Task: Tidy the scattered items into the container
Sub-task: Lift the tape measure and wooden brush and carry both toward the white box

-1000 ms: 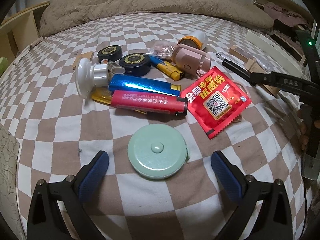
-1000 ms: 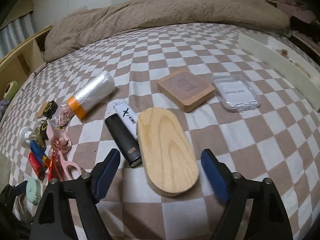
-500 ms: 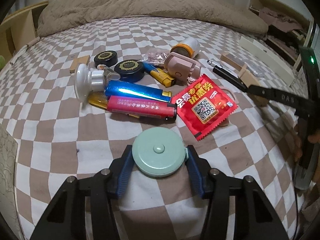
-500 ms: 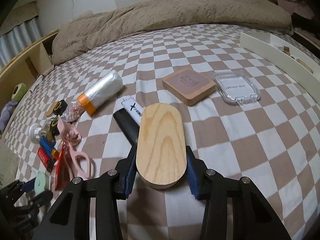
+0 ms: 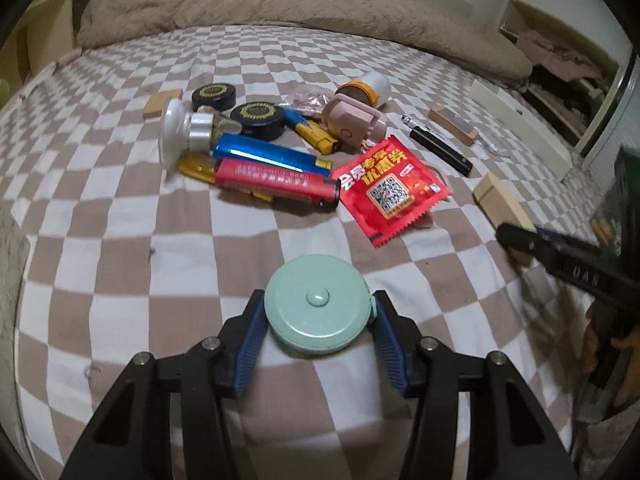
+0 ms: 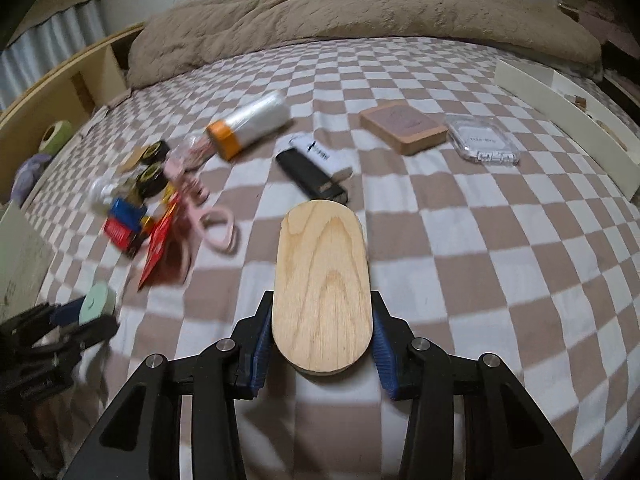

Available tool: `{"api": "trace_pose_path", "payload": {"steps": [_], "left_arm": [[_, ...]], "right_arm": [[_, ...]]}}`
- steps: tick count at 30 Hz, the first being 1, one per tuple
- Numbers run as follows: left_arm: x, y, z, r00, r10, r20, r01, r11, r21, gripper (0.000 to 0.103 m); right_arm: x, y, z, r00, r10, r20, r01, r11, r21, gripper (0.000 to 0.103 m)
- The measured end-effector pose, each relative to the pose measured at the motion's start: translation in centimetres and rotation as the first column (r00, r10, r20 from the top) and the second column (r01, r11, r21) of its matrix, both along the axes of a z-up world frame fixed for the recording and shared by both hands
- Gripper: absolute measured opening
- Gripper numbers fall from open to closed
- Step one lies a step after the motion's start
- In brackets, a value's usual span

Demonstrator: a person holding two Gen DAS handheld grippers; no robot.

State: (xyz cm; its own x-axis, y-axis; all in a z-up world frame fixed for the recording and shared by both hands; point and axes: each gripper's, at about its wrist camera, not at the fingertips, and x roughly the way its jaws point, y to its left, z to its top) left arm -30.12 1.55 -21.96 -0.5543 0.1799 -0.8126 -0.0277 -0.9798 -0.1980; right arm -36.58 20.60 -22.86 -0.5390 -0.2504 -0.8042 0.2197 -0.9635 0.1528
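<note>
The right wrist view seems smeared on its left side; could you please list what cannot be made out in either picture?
- Right wrist view: the pile beside the pink scissors is motion-blurred; labels unreadable.
- Right wrist view: the white tray is cut off by the right edge; contents unclear.
- Left wrist view: the wooden block is partly hidden by the right hand-held gripper's arm.
- Both views: undersides of the green disc and wooden oval are hidden.

A home bedroom — checkered bed sheet point(image 6: 500, 240), rumpled beige blanket point(image 6: 360, 12)
</note>
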Motion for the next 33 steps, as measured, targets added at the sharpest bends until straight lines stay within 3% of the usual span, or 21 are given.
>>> {"api": "trace_pose_path", "payload": {"steps": [11,22,33], "left_arm": [[3.0,1.2,0.2,1.000,-0.017,0.011,0.018,0.999,-0.049,0.052],[5.4,1.5,0.5,1.000,0.007,0.016,-0.006,0.997,-0.078,0.052],[7.8,1.1,1.9,0.999,0.041,-0.002,-0.041,0.999,0.007,0.052]], "right_arm": [[4.2,-1.5,-0.1,1.000,0.001,-0.002,-0.001,0.999,0.037,0.044],[8.0,-2.3,0.3,1.000,-0.020,-0.007,0.020,1.000,0.001,0.044],[11.8,-3.5,1.1,1.000,-0.012,-0.027,0.009,0.994,-0.109,0.044]]}}
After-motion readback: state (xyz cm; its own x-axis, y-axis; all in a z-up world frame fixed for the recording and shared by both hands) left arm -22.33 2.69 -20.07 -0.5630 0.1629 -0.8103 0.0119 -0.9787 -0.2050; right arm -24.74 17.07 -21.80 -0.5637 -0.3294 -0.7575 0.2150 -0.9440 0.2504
